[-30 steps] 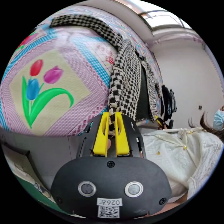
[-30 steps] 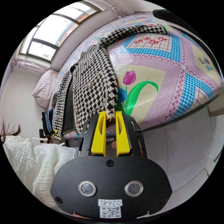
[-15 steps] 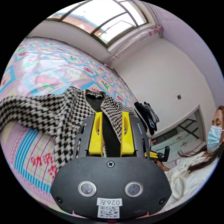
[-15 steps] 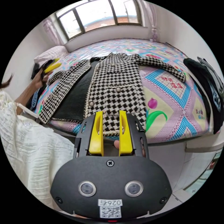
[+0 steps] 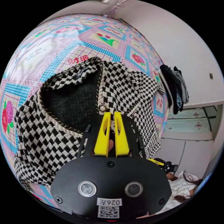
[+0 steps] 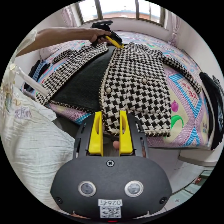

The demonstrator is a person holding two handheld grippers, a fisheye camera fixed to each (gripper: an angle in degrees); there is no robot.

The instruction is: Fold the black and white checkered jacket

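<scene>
Left gripper view: cam sits right over the jacket (image 5: 77,109) collar end, v. close, looking down along the garment toward the bed (image 5: 58,44) edge, w/ its own yellow fingers (image 5: 102,135) nearly together at the front trim. Right gripper view: cam is off the bed's near edge at the hem, farther back, facing across the bed toward the window (image 6: 121,8). Shared: the jacket, quilt, dark clothes pile (image 6: 213,102) at the side; the left gripper (image 6: 112,39) appears in the right gripper view at the collar, and the right gripper (image 5: 163,163) in the left gripper view.
</scene>
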